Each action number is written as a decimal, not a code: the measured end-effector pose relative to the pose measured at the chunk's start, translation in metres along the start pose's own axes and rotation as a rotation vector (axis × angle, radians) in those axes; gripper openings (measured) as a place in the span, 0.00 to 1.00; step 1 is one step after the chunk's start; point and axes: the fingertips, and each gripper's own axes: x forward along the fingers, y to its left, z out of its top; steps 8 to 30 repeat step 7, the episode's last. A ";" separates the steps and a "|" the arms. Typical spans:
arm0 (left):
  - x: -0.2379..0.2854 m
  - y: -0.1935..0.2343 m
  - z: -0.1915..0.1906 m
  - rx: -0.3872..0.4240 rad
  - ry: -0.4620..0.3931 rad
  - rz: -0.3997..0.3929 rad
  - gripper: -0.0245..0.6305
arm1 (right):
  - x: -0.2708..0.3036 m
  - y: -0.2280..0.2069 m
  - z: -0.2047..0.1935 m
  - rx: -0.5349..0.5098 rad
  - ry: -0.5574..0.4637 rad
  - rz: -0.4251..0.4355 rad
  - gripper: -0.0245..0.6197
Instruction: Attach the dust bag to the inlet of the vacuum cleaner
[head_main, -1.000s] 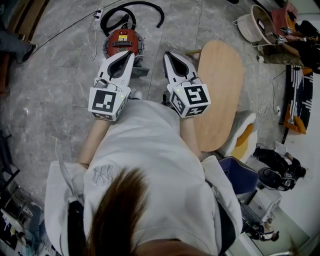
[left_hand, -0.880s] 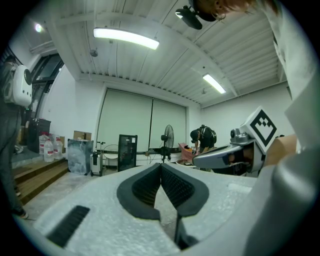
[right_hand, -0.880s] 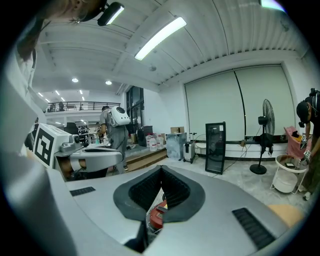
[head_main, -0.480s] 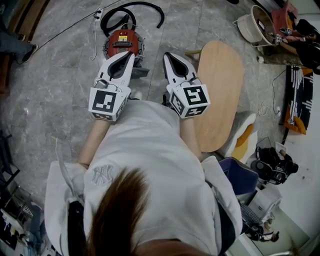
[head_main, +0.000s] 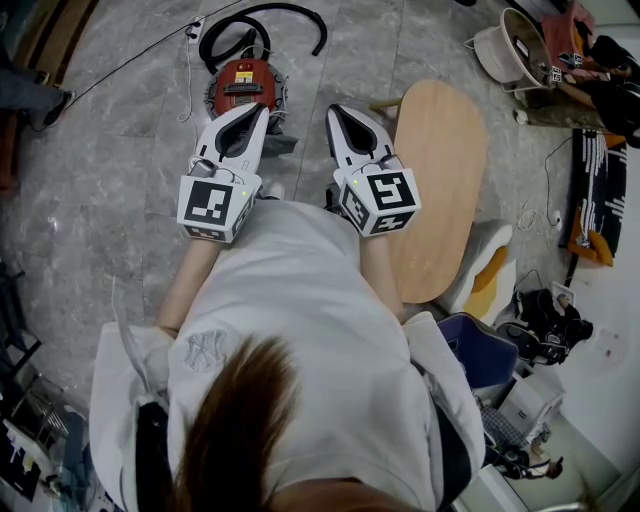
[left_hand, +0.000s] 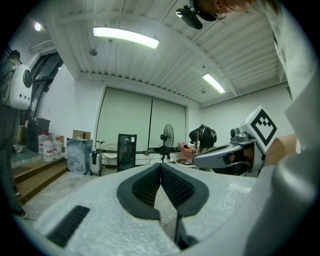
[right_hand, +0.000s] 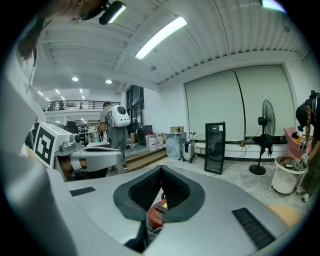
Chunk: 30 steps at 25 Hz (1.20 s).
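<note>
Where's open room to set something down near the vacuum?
The oval wooden tabletop right of the vacuum cleaner is bare; so is the grey floor left of it. Crowded: hose and cord behind it, basket and dark gear along the right edge.

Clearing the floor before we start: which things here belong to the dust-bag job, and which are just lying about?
Job: red vacuum cleaner; black hose; left gripper and right gripper, jaws together, empty.
Lying about: wooden table; white basket; standing fan; black cabinet.
</note>
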 end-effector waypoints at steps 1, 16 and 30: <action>0.001 0.000 0.000 0.000 0.001 0.000 0.07 | 0.000 0.000 0.000 0.001 0.000 -0.001 0.04; 0.003 0.001 -0.001 -0.003 0.001 0.003 0.07 | 0.001 -0.002 -0.001 0.005 0.001 0.002 0.04; 0.003 0.001 -0.001 -0.003 0.001 0.003 0.07 | 0.001 -0.002 -0.001 0.005 0.001 0.002 0.04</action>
